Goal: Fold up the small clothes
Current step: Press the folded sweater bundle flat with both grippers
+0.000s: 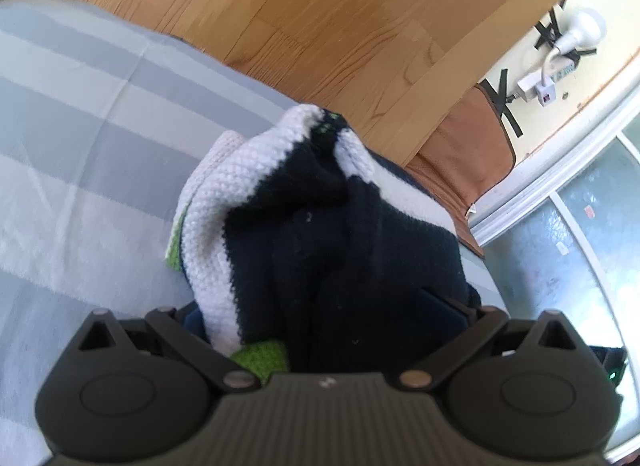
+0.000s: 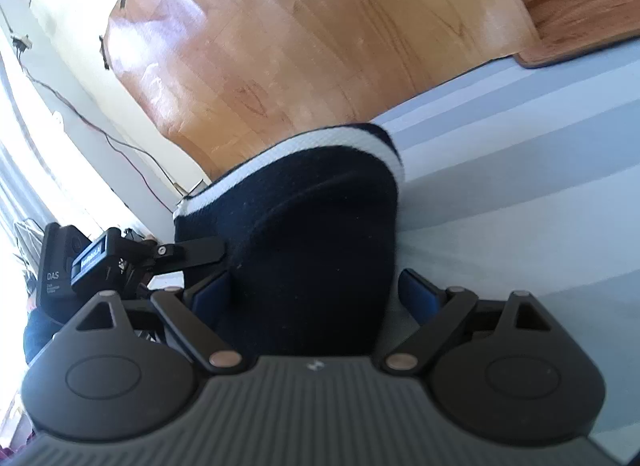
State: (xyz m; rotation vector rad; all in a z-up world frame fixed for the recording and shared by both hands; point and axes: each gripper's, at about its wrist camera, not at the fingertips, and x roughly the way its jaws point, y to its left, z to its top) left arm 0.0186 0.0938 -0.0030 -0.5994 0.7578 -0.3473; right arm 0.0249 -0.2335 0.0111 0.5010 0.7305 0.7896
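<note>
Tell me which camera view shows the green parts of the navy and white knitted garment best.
The left wrist view. There the navy and white knitted garment shows a green patch near the gripper and a green edge at its left side. The right wrist view shows only navy knit with a white stripe; no green is visible.

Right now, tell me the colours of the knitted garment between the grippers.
The knitted garment is navy with broad white stripes and bright green patches; the left wrist view shows it best.

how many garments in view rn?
1: the knit garment, dark with white and green bands, bunched on the striped blanket between both wrist cameras. Others may be hidden beneath.
</note>
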